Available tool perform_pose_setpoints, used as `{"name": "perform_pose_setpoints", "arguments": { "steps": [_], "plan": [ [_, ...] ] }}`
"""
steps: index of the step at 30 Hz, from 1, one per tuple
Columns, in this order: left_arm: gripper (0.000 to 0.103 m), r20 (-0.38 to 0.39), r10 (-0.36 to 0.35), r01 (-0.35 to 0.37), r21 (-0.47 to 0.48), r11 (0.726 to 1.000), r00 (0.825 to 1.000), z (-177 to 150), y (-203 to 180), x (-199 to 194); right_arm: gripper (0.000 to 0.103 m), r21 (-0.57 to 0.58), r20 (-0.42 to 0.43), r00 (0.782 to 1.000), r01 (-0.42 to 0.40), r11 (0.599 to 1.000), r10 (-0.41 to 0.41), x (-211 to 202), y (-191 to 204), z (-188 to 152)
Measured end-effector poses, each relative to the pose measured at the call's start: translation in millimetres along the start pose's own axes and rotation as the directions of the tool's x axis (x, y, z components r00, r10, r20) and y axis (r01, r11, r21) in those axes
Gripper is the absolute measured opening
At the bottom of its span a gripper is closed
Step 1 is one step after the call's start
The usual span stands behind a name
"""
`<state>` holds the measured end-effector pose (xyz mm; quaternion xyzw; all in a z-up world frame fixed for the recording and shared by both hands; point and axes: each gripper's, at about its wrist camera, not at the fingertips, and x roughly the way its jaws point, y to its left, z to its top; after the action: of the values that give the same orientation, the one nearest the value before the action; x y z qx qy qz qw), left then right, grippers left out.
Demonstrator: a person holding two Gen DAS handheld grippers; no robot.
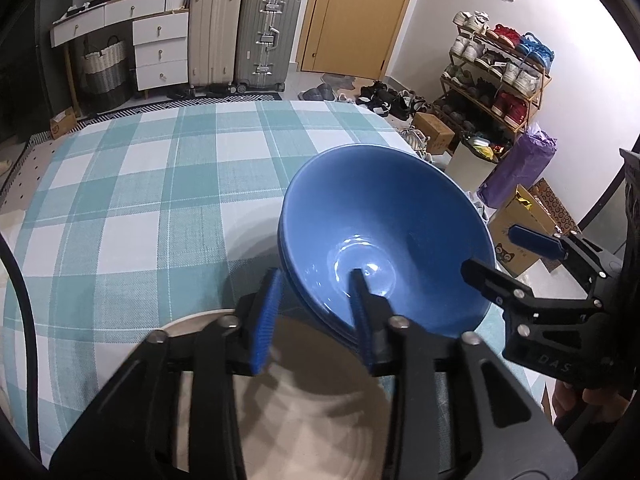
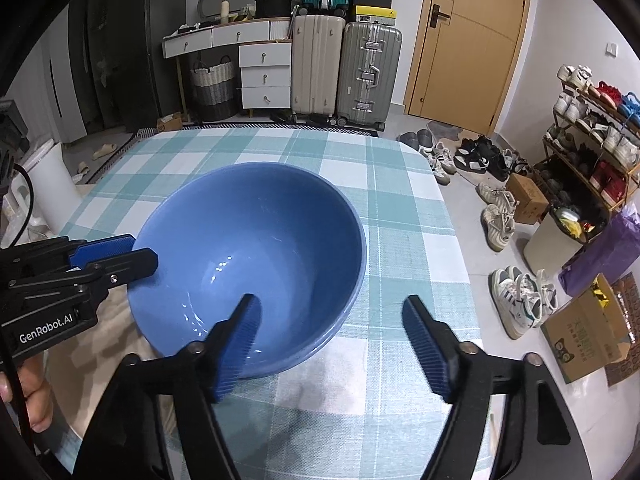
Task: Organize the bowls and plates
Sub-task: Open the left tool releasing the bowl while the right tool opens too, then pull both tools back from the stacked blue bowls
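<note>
Blue bowl stack [image 1: 384,236] sitting centre frame on the checked desk [image 1: 160,184], partly over a beige plate [image 1: 312,392]. Left gripper [image 1: 316,320] loosely straddling the near rim, not pinching. Right gripper [image 2: 332,344] wide apart, straddling the rim too. Glazed ceramic: slippery, heavy-ish, chippable, so best pinched at the rim.

Support: counter [image 2: 400,216] covered with a teal-and-white checked cloth.
On it: stack of blue bowls [image 2: 256,240]; beige plate [image 1: 304,392] just beside the stack, at the near edge.
</note>
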<state>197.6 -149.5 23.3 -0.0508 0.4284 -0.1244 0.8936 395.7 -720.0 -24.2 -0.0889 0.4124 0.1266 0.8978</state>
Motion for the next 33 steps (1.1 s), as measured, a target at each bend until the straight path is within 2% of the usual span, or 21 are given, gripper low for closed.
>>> {"name": "perform_pose_setpoints", "arguments": {
  "steps": [1, 2, 4, 11, 14, 15, 24, 33],
  "plan": [
    [0.051, 0.0, -0.003, 0.003, 0.0, 1.0, 1.0, 0.5, 0.0, -0.7, 0.084, 0.005, 0.002, 1.0, -0.002, 1.0, 0.002, -0.4, -0.2, 0.5],
    [0.055, 0.003, -0.006, 0.006, 0.0, 1.0, 1.0, 0.9, -0.3, -2.0, 0.085, 0.01, 0.004, 1.0, -0.002, 1.0, 0.002, -0.8, 0.1, 0.5],
    [0.073, 0.004, -0.007, 0.007, 0.001, 1.0, 1.0, 1.9, -1.1, -4.4, 0.089, 0.022, 0.002, 1.0, 0.006, 1.0, -0.006, -0.7, -2.2, 0.9],
    [0.084, 0.022, -0.012, 0.011, 0.028, 1.0, 1.0, 5.1, -7.0, -10.6, 0.094, 0.037, 0.001, 1.0, 0.002, 0.999, -0.002, 0.1, -7.3, 1.8],
    [0.093, 0.019, -0.012, 0.011, 0.016, 1.0, 1.0, 5.5, -4.9, -10.9, 0.097, 0.045, 0.01, 1.0, -0.008, 0.999, 0.007, -1.1, -9.0, 2.4],
    [0.1, 0.019, -0.013, 0.013, 0.011, 1.0, 1.0, 5.5, -3.4, -10.9, 0.098, 0.051, 0.01, 1.0, -0.013, 0.999, 0.013, -1.2, -9.7, 2.5],
    [0.102, 0.008, -0.033, 0.033, -0.042, 0.999, 0.999, 5.3, 13.6, -10.6, 0.1, 0.182, 0.008, 0.995, -0.099, 0.978, 0.099, 5.2, -27.5, -1.1],
    [0.102, -0.006, -0.072, 0.07, -0.119, 0.99, 0.997, 3.7, 33.9, -0.3, 0.1, 0.234, 0.004, 0.994, -0.11, 0.966, 0.112, 9.6, -34.6, -5.0]
  ]
}}
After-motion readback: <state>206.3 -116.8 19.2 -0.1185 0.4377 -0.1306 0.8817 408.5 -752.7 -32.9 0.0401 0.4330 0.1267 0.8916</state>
